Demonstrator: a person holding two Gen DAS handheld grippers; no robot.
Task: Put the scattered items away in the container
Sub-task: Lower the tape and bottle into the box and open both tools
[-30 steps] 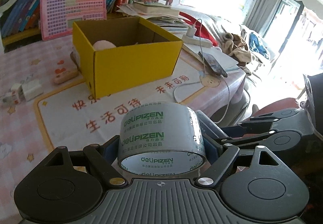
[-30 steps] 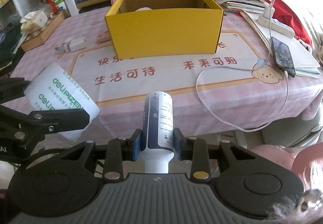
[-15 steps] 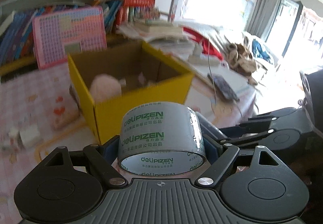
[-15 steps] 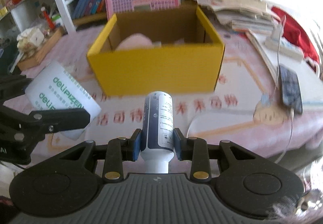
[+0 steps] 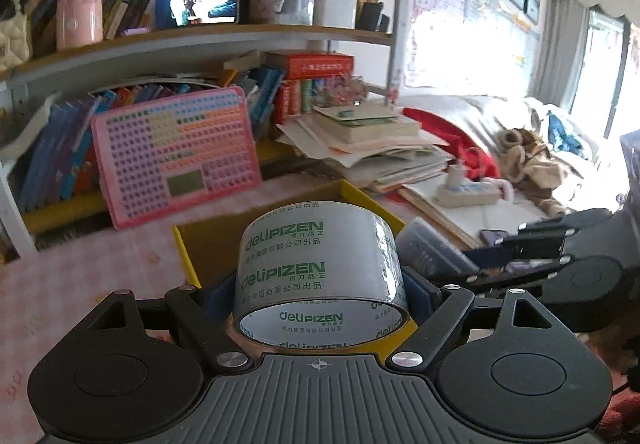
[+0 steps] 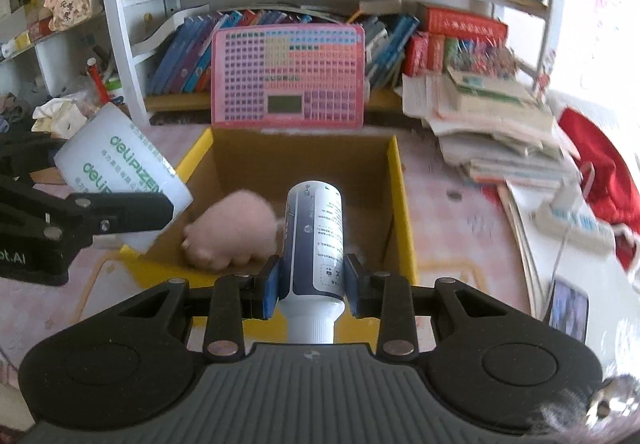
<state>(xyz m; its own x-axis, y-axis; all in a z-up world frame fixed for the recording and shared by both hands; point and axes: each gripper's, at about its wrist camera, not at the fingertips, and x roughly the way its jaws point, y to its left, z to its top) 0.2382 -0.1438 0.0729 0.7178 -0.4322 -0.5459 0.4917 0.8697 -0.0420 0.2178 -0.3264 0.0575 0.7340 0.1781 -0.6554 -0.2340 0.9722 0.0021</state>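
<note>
the left gripper (image 5: 320, 284) is spread wide and clamps a roll of clear tape (image 5: 320, 268) between its blue pads, the roll lying on its side with its open core facing the camera. the right gripper (image 6: 312, 280) is nearly closed around a white and dark blue bottle (image 6: 314, 240), gripped low on its body with the cap end toward the camera and the base pointing to 12 o'clock.

both held items hang above the yellow cardboard box (image 6: 400, 203) on the pink-patterned surface (image 6: 452, 211). in the right wrist view the bottle is over the open box, and the tape roll sits at 9 o'clock over the box's left wall. a pink plush toy (image 6: 232, 236) lies inside the box, toward its near left corner. a pink keyboard-like toy board (image 6: 288, 75) leans upright just behind the box at 12 o'clock. a stack of books and papers (image 6: 492, 123) lies at 2 o'clock.
</note>
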